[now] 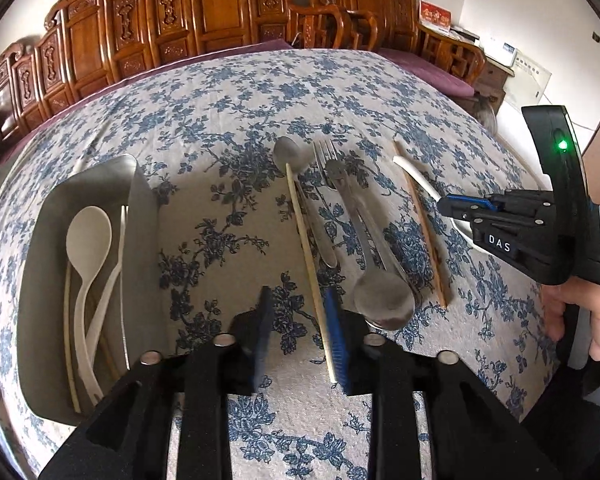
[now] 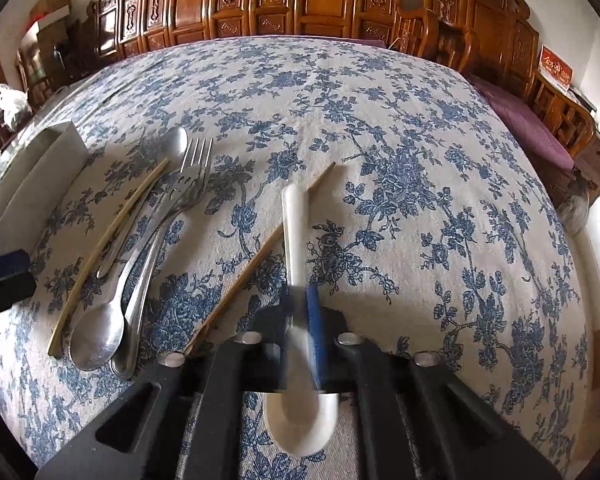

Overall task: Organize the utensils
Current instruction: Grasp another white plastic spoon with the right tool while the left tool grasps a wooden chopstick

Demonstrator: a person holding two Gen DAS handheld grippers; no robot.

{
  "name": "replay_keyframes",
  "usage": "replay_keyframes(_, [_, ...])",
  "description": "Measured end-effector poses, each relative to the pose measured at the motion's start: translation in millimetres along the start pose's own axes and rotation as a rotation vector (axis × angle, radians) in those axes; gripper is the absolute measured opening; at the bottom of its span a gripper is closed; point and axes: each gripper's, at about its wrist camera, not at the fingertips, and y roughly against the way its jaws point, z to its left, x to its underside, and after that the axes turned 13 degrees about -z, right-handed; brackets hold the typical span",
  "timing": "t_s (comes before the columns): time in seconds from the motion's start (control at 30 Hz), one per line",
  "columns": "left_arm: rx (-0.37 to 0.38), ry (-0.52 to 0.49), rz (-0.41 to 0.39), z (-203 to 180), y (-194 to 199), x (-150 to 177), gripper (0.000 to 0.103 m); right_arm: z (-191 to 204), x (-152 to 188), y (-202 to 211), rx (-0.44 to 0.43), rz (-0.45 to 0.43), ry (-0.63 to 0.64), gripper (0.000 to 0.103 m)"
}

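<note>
Step in hand: judged from the layout, sorting loose cutlery into the rectangular steel tray [image 1: 140, 208] by the left edge of the table; white plastic spoons [image 1: 88, 240] and pale sticks already lie inside it.
Surface: the blue-flowered cloth-covered table [image 2: 380, 120] carries everything.
Right tongs [image 2: 300, 320]: closed on the neck of the white ceramic soup spoon [image 2: 296, 240], handle pointing away towards the far edge, bowl under the tongs towards the near edge. The pads look blurred, so the grip may not be fully settled.
Left tongs [image 1: 300, 332]: parted, straddling the near end of the pale bamboo chopstick [image 1: 306, 256], which lies just against the right-hand pad; nothing is gripped.
Loose pile: the steel fork [image 1: 328, 160], the two steel spoons [image 1: 384, 300] and that chopstick overlap mid-table, between the tray and the white soup spoon.
Brown wooden chopstick [image 2: 256, 256]: it crosses beside the soup spoon's handle; whether they touch is unclear.
Doing it well: lift the soup spoon straight up before swinging it over, so the handle does not drag the brown chopstick.
Grip advice: glazed ceramic is probably slick and bowl-heavy; keep it level and hold firmly.
Left side: centre the pale chopstick between the pads before closing, or it may roll out.
Risk: sweeping low over the pile could scatter the fork and spoons.
</note>
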Motion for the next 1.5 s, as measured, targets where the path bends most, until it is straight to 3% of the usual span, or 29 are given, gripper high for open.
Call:
replay_keyframes(0.6, [-0.027,-0.002,0.059,-5.0,-32.9,9.2,0.026,-3.3,-3.0,14.8,0.025,-0.057,-0.012,0.008])
replay_keyframes(0.93, [-0.032,-0.001,0.047,-6.0,-38.0,6.4,0.026,2.1,-4.9,20.7,0.012,-0.078,-0.007,0.008])
replay_keyframes(1.0, [-0.036,-0.003,0.044,-5.8,-38.6,6.6,0.024,4.6,-5.4,21.3,0.009,-0.082,-0.001,0.008])
replay_keyframes(1.17, [-0.036,0.012,0.046,-1.4,-39.9,5.1,0.005,6.7,-5.2,22.0,0.007,-0.085,0.006,0.008])
replay_keyframes(1.5, [-0.029,0.029,0.048,3.8,-37.9,4.8,0.004,7.7,-5.2,23.8,0.005,-0.096,0.005,0.008])
